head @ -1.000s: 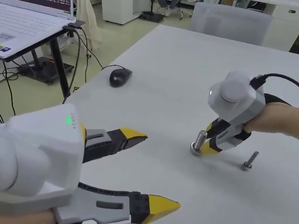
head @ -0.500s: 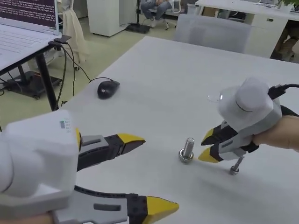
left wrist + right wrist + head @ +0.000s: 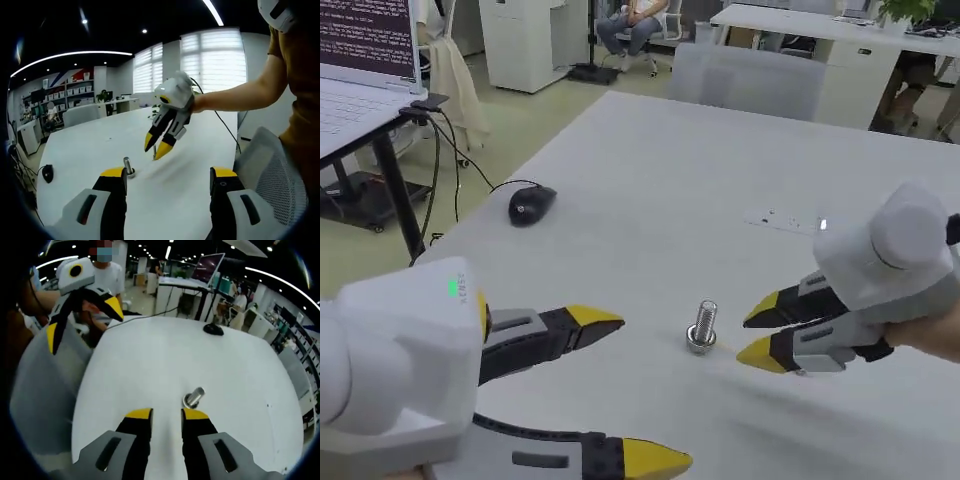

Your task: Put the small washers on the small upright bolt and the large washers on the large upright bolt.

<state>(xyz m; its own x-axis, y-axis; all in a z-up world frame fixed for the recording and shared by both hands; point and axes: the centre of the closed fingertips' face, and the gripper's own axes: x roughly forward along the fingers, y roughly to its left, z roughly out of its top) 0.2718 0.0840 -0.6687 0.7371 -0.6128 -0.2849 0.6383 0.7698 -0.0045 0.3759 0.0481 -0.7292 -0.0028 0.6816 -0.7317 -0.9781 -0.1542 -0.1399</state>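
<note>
The large bolt (image 3: 701, 328) stands upright on the white table (image 3: 650, 180), with a ring at its base that looks like a washer. My right gripper (image 3: 758, 332) hovers just right of it, jaws slightly open with nothing between them; the bolt (image 3: 194, 396) sits just ahead of its tips (image 3: 167, 414). A thin small bolt (image 3: 154, 150) stands behind the right gripper (image 3: 156, 147) in the left gripper view. My left gripper (image 3: 640, 390) stays wide open and empty at the near left, aimed toward the large bolt (image 3: 128, 166). Tiny specks (image 3: 767, 221) lie farther back, too small to identify.
A black mouse (image 3: 530, 203) lies near the table's left edge. A laptop (image 3: 360, 60) sits on a stand to the left, with cables hanging down. A grey chair (image 3: 750, 80) stands at the far edge, and another chair (image 3: 272, 165) by the person's side.
My right gripper has drawn back to the right from the large bolt's base and now hides the small bolt in the head view. The head camera tilted up. The left gripper stayed open.
</note>
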